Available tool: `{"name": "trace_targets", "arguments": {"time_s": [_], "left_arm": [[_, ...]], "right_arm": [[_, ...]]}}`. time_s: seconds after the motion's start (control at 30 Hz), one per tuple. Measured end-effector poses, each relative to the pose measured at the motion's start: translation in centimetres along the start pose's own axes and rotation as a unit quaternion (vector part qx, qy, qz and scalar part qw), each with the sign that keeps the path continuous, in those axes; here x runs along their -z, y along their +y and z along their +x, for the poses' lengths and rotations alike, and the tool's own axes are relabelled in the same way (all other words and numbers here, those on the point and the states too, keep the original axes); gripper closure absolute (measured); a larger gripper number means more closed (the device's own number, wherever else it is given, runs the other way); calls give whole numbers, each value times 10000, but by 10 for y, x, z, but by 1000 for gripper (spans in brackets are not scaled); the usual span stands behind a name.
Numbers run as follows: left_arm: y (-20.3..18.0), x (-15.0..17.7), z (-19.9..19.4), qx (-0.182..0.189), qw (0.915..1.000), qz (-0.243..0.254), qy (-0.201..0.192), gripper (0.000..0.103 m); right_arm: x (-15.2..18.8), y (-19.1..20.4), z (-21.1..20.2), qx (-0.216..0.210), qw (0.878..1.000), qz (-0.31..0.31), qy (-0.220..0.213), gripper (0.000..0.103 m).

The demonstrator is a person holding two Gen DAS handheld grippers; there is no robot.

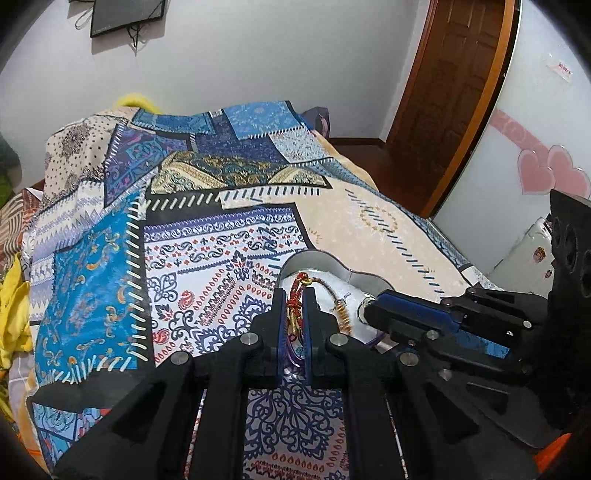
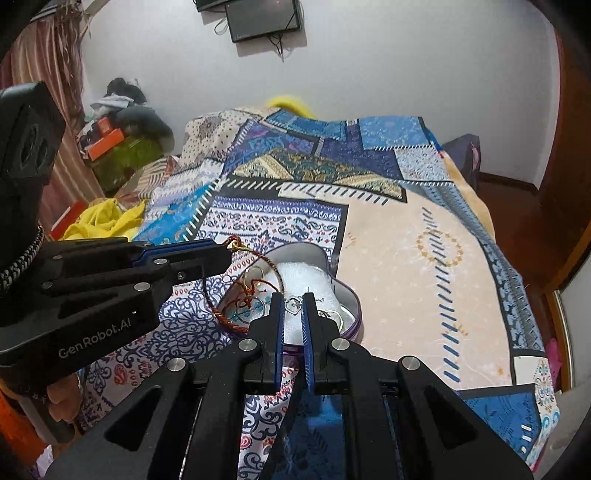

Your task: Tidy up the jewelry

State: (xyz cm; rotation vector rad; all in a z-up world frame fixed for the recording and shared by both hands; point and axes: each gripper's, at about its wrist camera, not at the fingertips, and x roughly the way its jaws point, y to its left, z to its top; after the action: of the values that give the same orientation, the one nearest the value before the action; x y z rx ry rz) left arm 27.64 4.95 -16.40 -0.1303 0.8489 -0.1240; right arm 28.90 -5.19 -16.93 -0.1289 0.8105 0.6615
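"GenRobot.AI" lettering on left gripper, red braided cord pinched.

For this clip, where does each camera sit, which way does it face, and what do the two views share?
Left wrist: sits on the left gripper, facing along its fingers over the patchwork bedspread toward the wall; it is shut on a red braided cord, and the right gripper enters from the right.
Right wrist: sits on the right gripper, facing down at the heart-shaped tin; the left gripper enters from the left.
Shared: tin, cord, bedspread, wall screen.
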Motion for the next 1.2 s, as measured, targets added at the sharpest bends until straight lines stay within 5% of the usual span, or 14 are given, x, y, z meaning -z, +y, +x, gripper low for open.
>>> {"name": "trace_targets", "arguments": {"time_s": [0.37, 0.53, 0.67, 0.93, 1.2], "left_arm": [[-3, 5, 4, 54, 9999, 51, 133, 96], [-2, 4, -10, 56, 10000, 31, 55, 94], [-2, 3, -30, 7, 9999, 47, -112, 81], [-8, -2, -93, -133, 9971, 68, -747, 74], [-42, 2, -187, -420, 9808, 383, -1864, 59]], "right_arm": [[2, -3, 7, 25, 9997, -23, 232, 94], [0, 1, 1, 105, 9998, -65, 184, 77], [-4, 5, -15, 154, 9999, -77, -7, 72], [-16, 14, -76, 279, 9969, -54, -739, 72], [-23, 36, -173, 401, 9787, -107, -2012, 72]]}}
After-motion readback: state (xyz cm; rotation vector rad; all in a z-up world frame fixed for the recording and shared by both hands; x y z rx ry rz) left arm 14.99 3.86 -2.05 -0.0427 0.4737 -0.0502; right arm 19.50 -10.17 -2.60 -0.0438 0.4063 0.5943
